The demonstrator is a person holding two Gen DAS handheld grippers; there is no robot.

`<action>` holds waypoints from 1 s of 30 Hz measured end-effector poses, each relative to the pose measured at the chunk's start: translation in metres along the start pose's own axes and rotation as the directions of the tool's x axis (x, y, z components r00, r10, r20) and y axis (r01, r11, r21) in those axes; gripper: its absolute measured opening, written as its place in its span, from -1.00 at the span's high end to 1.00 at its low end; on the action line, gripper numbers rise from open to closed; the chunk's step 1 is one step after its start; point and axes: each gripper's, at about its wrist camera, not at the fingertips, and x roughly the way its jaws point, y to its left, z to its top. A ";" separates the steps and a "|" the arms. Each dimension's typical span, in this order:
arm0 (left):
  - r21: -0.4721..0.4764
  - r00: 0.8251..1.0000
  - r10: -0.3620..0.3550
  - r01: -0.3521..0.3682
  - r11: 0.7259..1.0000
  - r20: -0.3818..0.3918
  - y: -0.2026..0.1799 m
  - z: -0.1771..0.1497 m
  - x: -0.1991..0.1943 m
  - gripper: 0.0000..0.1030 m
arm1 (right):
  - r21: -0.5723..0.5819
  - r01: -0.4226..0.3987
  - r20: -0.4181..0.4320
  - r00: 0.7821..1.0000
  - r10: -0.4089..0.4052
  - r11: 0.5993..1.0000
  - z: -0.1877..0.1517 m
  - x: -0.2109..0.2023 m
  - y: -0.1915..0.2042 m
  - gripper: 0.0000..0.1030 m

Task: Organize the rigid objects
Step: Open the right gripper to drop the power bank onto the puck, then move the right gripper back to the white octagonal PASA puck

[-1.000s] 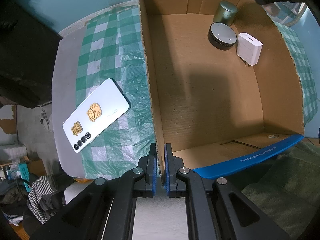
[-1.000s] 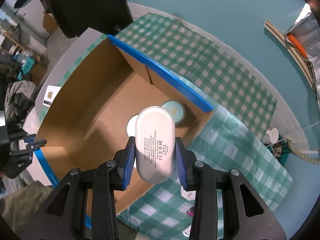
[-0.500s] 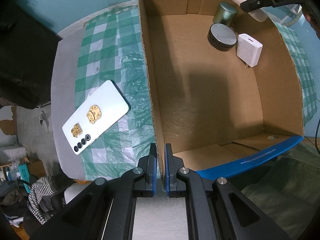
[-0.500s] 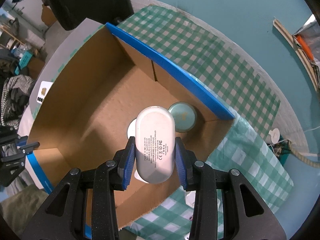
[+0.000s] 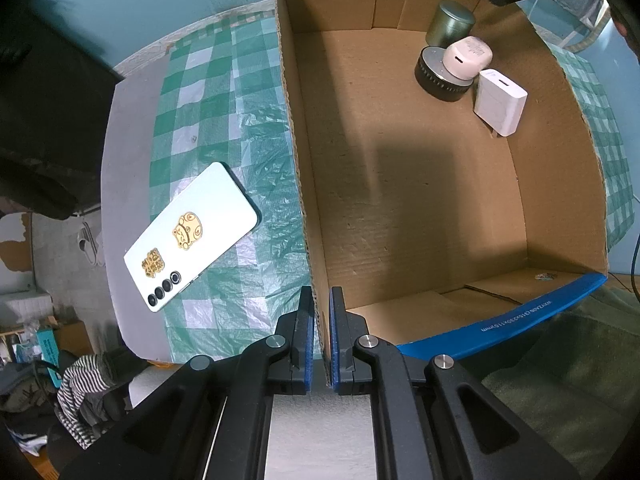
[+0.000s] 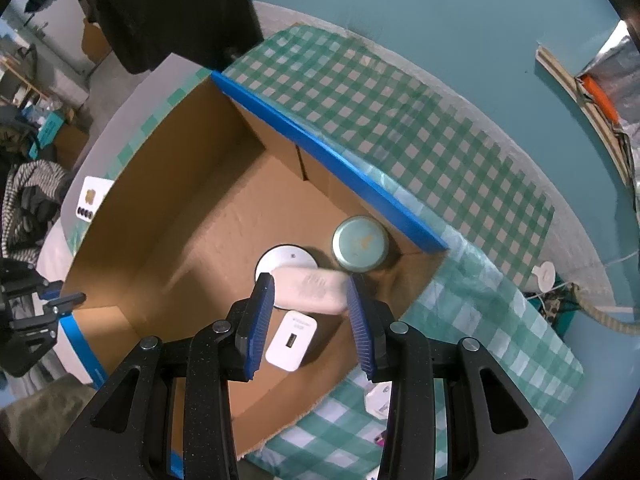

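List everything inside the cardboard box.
Inside the cardboard box: a green tin, a black round disc, a white charger, and a pink power bank lying partly over the disc. Most of the disc's top is covered.

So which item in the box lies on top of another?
The pale rounded power bank: it rests on the black puck, unlike the white charger and green tin.

Lived-in home room, teal painted wall (image 6: pixel 460 20), green-and-white checked plastic tablecloth (image 6: pixel 400 128) over a grey table (image 5: pixel 128 120), striped clothing heaped on a chair (image 5: pixel 80 376), cluttered shelves and cardboard boxes (image 6: pixel 94 40) behind
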 end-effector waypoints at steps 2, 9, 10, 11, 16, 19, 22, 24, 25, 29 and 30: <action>0.000 1.000 0.000 0.000 1.000 0.000 0.000 0.000 0.000 0.87 | 0.005 0.003 0.004 1.000 -0.003 1.000 -0.002 -0.004 -0.002 0.29; 0.000 1.000 -0.001 0.001 1.000 0.000 0.000 -0.001 0.002 0.87 | 0.029 0.005 0.012 1.000 -0.006 1.000 -0.010 -0.016 -0.008 0.23; 0.000 1.000 -0.001 0.001 1.000 0.000 0.001 -0.001 0.001 0.87 | 0.033 0.005 0.013 1.000 -0.006 0.999 -0.012 -0.018 -0.009 0.23; 0.000 1.000 -0.001 0.001 1.000 0.000 0.001 -0.001 0.001 0.87 | 0.037 0.007 0.015 1.000 -0.007 0.999 -0.014 -0.020 -0.009 0.22; 0.002 1.000 -0.001 0.001 1.000 0.001 0.001 -0.001 0.002 0.87 | 0.066 0.012 0.021 1.000 -0.014 0.998 -0.023 -0.028 -0.015 0.14; 0.003 1.000 0.000 0.000 1.000 0.001 0.000 -0.001 0.002 0.87 | 0.085 0.011 0.026 1.000 -0.013 0.996 -0.030 -0.033 -0.021 0.12; 0.003 1.000 -0.001 0.001 1.000 0.001 0.001 -0.001 0.002 0.87 | 0.112 0.015 0.024 1.000 -0.018 0.994 -0.038 -0.038 -0.030 0.10; 0.004 1.000 0.000 0.000 1.000 0.000 0.000 -0.001 0.002 0.87 | 0.129 0.019 0.021 1.000 -0.022 0.991 -0.043 -0.039 -0.036 0.09; 0.005 1.000 0.000 0.000 1.000 -0.001 0.001 -0.001 0.001 0.87 | 0.137 0.020 0.019 1.000 -0.023 0.990 -0.045 -0.040 -0.038 0.08; 0.005 1.000 0.000 0.000 1.000 -0.001 0.000 -0.001 0.001 0.87 | 0.185 0.025 0.004 1.000 -0.026 0.983 -0.057 -0.041 -0.056 0.07; 0.005 1.000 0.000 0.000 1.000 -0.001 0.000 -0.001 0.002 0.87 | 0.196 0.025 -0.001 1.000 -0.025 0.980 -0.060 -0.040 -0.060 0.07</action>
